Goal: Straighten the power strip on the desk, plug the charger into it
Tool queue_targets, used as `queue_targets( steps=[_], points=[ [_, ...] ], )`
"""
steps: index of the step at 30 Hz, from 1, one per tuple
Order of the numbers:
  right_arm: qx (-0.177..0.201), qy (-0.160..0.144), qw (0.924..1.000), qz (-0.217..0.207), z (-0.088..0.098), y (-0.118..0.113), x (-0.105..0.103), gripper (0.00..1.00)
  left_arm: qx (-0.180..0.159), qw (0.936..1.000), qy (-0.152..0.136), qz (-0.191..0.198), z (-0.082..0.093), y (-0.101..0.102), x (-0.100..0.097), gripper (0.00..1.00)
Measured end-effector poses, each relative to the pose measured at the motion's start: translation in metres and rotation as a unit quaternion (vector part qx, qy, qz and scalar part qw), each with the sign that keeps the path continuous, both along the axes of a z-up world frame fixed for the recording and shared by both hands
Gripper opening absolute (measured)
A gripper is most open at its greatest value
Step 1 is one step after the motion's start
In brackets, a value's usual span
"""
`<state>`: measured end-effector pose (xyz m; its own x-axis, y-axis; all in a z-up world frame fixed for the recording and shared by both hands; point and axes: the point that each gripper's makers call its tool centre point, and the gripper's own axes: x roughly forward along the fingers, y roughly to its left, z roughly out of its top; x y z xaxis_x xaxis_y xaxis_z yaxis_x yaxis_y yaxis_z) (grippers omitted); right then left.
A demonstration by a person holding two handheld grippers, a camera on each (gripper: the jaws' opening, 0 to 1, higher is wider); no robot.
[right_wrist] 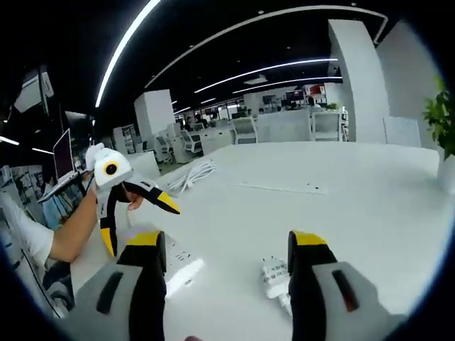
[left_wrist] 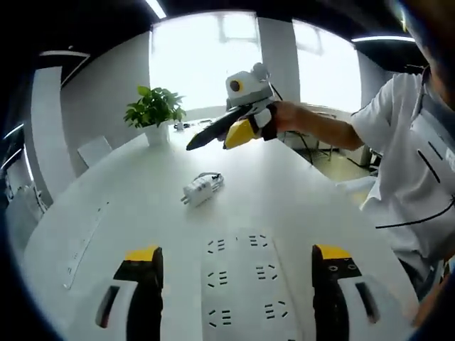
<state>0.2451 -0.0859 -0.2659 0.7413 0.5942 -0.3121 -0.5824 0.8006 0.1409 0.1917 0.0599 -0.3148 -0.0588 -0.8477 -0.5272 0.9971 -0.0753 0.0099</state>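
Left gripper view looks down the long axis of the power strip (left_wrist: pixel 245 284), which lies flat on the white desk (left_wrist: pixel 128 185) between the left gripper's (left_wrist: pixel 238 266) two jaws. The jaws stand wide, one on either side of the strip and clear of its edges, holding nothing. The strip's rows of sockets run straight away from the camera toward the charger (left_wrist: pixel 202 189), so strip and jaws share much the same line; I judge a straightening push or squeeze would need little turning of the hand.

The charger sits on the desk beyond the strip's far end, a little left of its axis, with its cable wound at one end; I cannot tell which way its prongs face. It is apart from the strip, with bare desk between. The right gripper (left_wrist: pixel 213 135) hangs above the desk past the charger, held in a hand, jaws parted and empty.

In the right gripper view the charger (right_wrist: pixel 274 273) lies low between that gripper's (right_wrist: pixel 227 249) wide jaws, close to the right one, while the strip (right_wrist: pixel 181 263) lies to the left, under the left gripper (right_wrist: pixel 138 213).

By this I judge the right hand nearer the charger and the left hand set for the strip. A potted plant (left_wrist: pixel 153 110) stands at the far edge.
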Motion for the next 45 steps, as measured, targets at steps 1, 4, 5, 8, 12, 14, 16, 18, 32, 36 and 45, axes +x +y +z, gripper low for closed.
queue_targets(
  steps=[1,4,5,8,12,14,16,18,32,36,45],
  points=[
    [-0.003,-0.002,1.0,-0.003,-0.001,-0.002,0.002,0.68,0.0,1.0,0.0,0.0,0.0,0.0,0.0,0.87],
    [-0.007,-0.006,0.9998,-0.015,-0.008,-0.01,0.008,0.66,0.004,1.0,-0.009,0.003,-0.001,-0.001,0.002,0.87],
    [-0.008,-0.006,0.9998,-0.017,-0.011,-0.013,0.011,0.63,0.005,0.9999,-0.011,0.005,-0.001,0.0,0.003,0.86],
    [-0.019,-0.009,0.9993,-0.032,-0.022,-0.023,0.018,0.57,0.007,0.9997,-0.02,0.014,0.0,0.0,0.008,0.85],
    [-0.042,-0.009,0.9986,-0.032,-0.041,-0.025,0.019,0.58,0.009,0.9996,-0.021,0.018,0.001,0.002,0.01,0.85],
    [-0.08,-0.003,0.9963,-0.032,-0.054,-0.029,0.018,0.57,0.008,0.9996,-0.021,0.019,0.001,0.002,0.011,0.85],
    [-0.088,-0.004,0.9957,-0.028,-0.06,-0.028,0.018,0.56,0.004,0.9996,-0.017,0.023,0.003,0.002,0.012,0.85],
    [-0.097,-0.006,0.9949,-0.027,-0.065,-0.029,0.019,0.54,0.001,0.9996,-0.016,0.024,0.004,0.001,0.013,0.85],
    [-0.105,0.002,0.9943,-0.015,-0.087,-0.026,0.027,0.49,0.006,0.9995,-0.022,0.023,0.004,0.005,0.013,0.85],
    [-0.117,0.002,0.9931,-0.006,-0.095,-0.025,0.03,0.45,0.007,0.9995,-0.022,0.022,0.004,0.005,0.013,0.85],
    [-0.105,0.004,0.9945,-0.004,-0.096,-0.024,0.033,0.32,0.009,0.9995,-0.022,0.023,0.003,0.006,0.014,0.85]
  ],
)
